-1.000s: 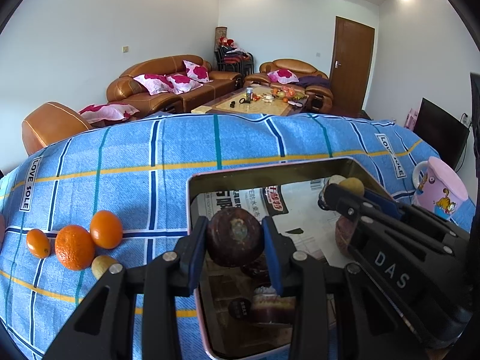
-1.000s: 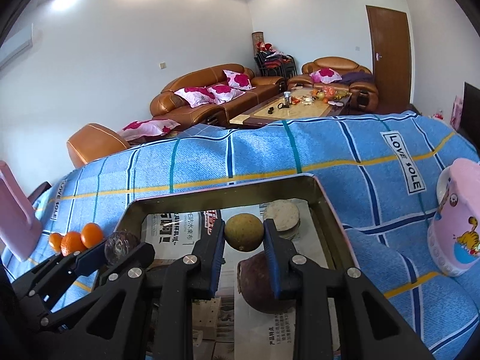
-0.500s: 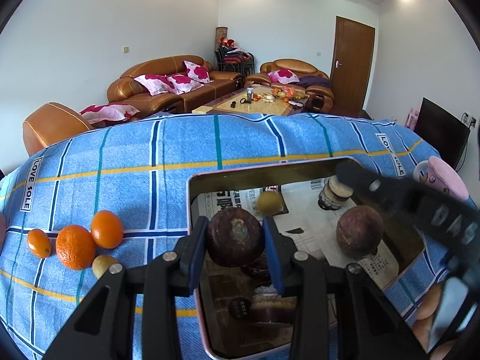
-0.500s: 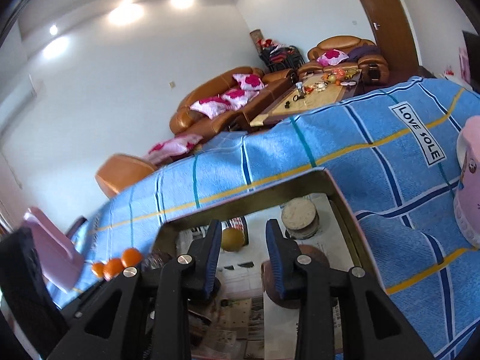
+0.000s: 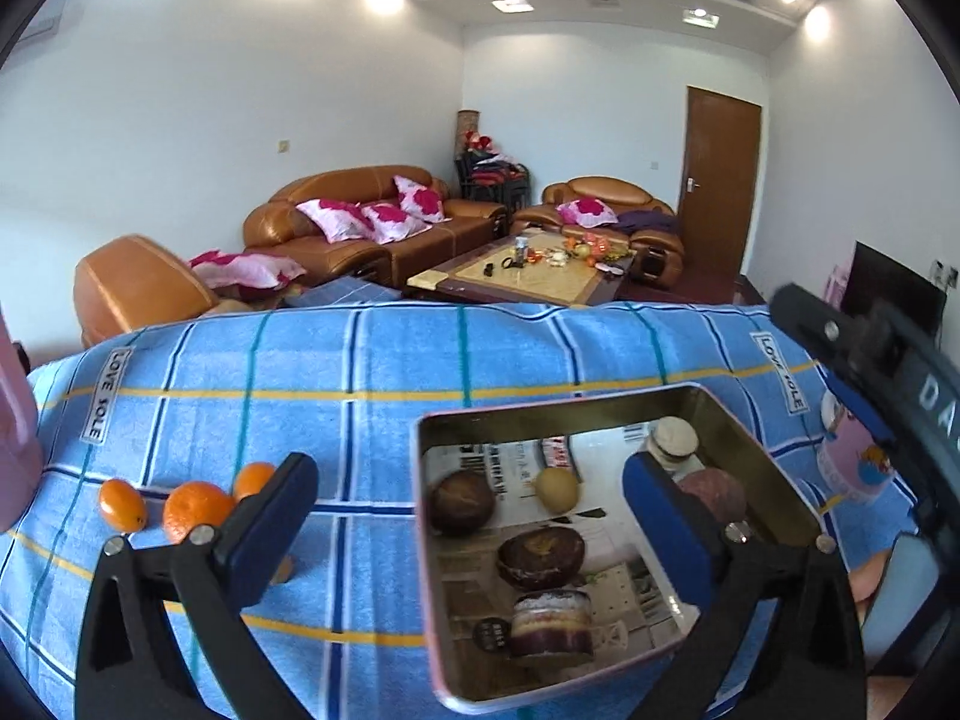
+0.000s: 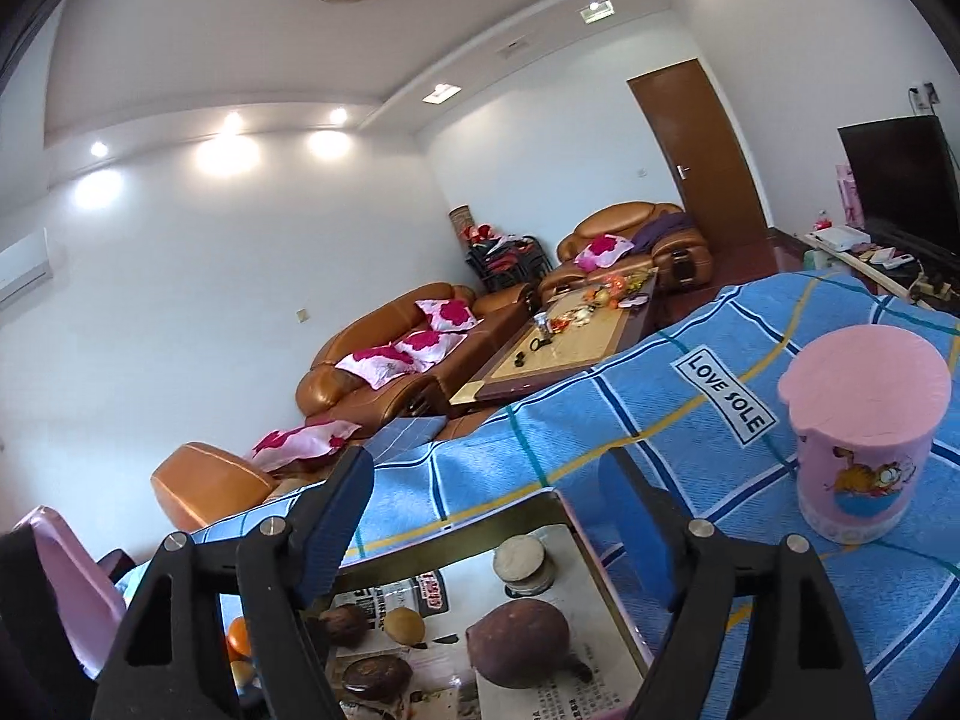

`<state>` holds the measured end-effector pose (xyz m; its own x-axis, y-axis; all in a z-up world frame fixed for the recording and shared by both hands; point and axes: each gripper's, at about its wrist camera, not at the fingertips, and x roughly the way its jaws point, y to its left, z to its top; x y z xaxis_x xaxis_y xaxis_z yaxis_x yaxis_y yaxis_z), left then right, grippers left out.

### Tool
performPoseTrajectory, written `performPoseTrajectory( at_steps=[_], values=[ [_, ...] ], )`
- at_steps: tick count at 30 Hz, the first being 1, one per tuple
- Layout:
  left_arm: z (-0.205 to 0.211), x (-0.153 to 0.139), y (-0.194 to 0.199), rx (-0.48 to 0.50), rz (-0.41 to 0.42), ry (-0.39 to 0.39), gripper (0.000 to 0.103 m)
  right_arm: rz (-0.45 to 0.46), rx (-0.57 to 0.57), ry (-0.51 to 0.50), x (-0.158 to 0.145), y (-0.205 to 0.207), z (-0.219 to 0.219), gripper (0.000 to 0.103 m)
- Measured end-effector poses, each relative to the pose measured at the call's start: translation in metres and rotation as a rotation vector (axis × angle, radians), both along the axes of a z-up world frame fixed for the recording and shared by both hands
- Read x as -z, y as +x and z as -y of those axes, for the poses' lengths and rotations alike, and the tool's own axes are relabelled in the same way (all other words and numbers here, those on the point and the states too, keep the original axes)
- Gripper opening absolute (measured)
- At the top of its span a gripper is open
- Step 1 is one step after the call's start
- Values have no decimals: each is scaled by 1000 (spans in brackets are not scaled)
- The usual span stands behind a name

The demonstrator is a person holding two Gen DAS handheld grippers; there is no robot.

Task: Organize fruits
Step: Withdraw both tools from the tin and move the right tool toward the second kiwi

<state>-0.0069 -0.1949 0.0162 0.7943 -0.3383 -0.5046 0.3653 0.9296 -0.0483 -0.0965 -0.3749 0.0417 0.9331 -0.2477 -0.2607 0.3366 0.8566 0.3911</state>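
An open metal tin [image 5: 564, 407] lined with newspaper sits on the blue checked cloth. It holds two dark round fruits [image 5: 462, 501] [image 5: 540, 549], a small yellow fruit [image 5: 557, 486] and a purplish-brown fruit [image 5: 714, 495]. My left gripper [image 5: 468, 531] hangs above the tin's near left part, its jaws opening wide with nothing gripped. Three oranges [image 5: 198, 510] lie on the cloth to the left. My right gripper [image 6: 486, 531] is raised over the tin [image 6: 468, 543], tilted, its jaws opening and empty. Below it lie the purplish-brown fruit [image 6: 519, 639] and the yellow fruit [image 6: 404, 627].
A small lidded jar [image 6: 522, 564] stands in the tin's far right corner. A pink cartoon cup [image 6: 864, 432] stands on the cloth right of the tin. The right gripper's black body [image 5: 876, 372] crosses the left view's right edge. A pink object [image 6: 66, 576] is at far left.
The left gripper let go of the dark fruit, which now lies in the tin. The right gripper dropped the yellow fruit into the tin, opened wide, and rose while tilting.
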Motion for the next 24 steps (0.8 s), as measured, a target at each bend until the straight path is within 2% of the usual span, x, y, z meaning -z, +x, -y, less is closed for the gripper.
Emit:
performPoseTrajectory(
  at_steps=[4,9,13,18,24],
  values=[
    [-18,-4,1,-31,9,20,103,7,-27,-61,0,0,-13,79],
    [-54,-16,5,-81,79,91,103,21,-92,-181,0,3,-39,79],
    [-94,-21,12,-147,109,90,103,-19,-116,-255,5,9,-55,79],
    [-132,-12,24,-219,105,106,103,-16,-105,-275,4,7,-60,79],
    [-165,4,25,-275,115,98,103,-47,-15,-269,6,4,-56,79]
  ],
)
